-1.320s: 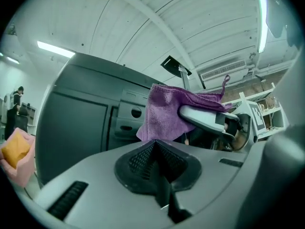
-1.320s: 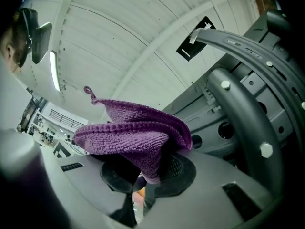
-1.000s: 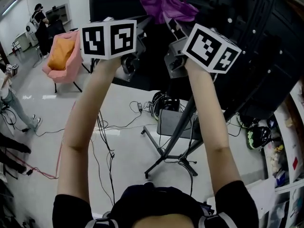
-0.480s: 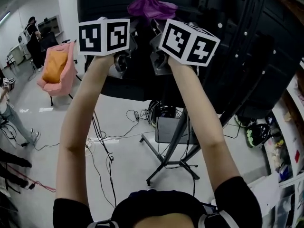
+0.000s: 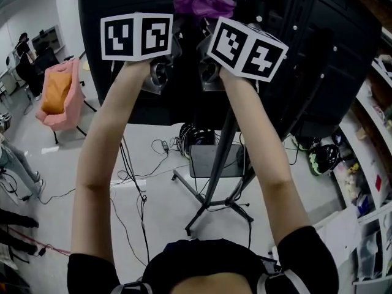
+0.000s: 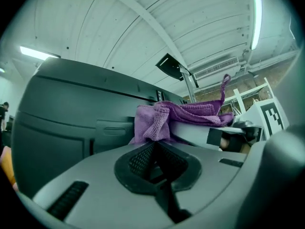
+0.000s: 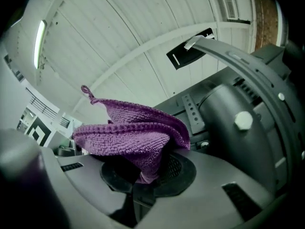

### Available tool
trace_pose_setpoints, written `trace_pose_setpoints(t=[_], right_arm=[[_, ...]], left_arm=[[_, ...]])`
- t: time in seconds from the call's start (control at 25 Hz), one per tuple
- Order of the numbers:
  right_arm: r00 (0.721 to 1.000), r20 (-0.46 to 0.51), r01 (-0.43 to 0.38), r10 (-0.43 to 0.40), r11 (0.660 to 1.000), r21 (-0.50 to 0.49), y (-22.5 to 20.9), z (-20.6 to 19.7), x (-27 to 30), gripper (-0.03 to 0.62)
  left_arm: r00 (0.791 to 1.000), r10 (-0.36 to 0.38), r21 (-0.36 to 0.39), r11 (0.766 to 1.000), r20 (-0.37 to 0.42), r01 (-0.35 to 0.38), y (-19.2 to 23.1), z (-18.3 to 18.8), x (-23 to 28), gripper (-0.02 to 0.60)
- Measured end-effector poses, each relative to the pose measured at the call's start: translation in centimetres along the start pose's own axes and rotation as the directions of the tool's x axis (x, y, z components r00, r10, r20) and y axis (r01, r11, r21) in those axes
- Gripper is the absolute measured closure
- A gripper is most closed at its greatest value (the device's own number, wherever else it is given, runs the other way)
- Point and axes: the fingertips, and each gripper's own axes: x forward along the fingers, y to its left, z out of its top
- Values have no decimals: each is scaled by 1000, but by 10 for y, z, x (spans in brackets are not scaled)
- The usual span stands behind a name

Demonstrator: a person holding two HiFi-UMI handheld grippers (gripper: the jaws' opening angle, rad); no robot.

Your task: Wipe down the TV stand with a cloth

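Note:
A purple cloth (image 5: 202,2) is bunched in my right gripper (image 5: 206,24), whose jaws are shut on it; it is held high against the black back of the TV (image 5: 306,54). In the right gripper view the cloth (image 7: 133,132) spills out of the right gripper (image 7: 147,173) beside a grey mount bracket with a bolt (image 7: 243,120). My left gripper (image 5: 176,37) is raised just left of it, shut with nothing between its jaws. The left gripper (image 6: 152,149) looks at the cloth (image 6: 186,116) draped over the right gripper. The TV stand's pole (image 5: 223,158) and legs run down below my arms.
A black box (image 5: 211,161) sits on the stand's pole, with cables (image 5: 131,182) across the floor. A pink armchair (image 5: 55,94) stands at the left, people beyond it. Shelves (image 5: 373,182) line the right edge, a helmet-like object (image 5: 321,158) near them.
My right gripper with the cloth has shifted left, closer to the left gripper, and both sit a little higher against the TV's back. The view has swung slightly to the right.

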Motion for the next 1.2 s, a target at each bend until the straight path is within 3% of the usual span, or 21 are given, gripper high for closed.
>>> trace_pose_setpoints(t=[0.32, 0.64, 0.88, 1.2], right_arm=[[994, -6, 110, -112, 989, -98, -20, 11, -30, 530], [989, -9, 146, -148, 983, -113, -25, 12, -40, 530], [995, 7, 103, -103, 990, -96, -4, 13, -43, 530], [999, 4, -53, 53, 999, -10, 57, -12, -35, 530]], left_arm=[[997, -75, -6, 997, -8, 75, -38, -4, 30, 575], [996, -93, -7, 996, -19, 92, -51, -6, 37, 575], [997, -79, -1, 997, -8, 79, -46, -4, 18, 575], [1000, 15, 9, 1000, -12, -15, -13, -14, -43, 575]])
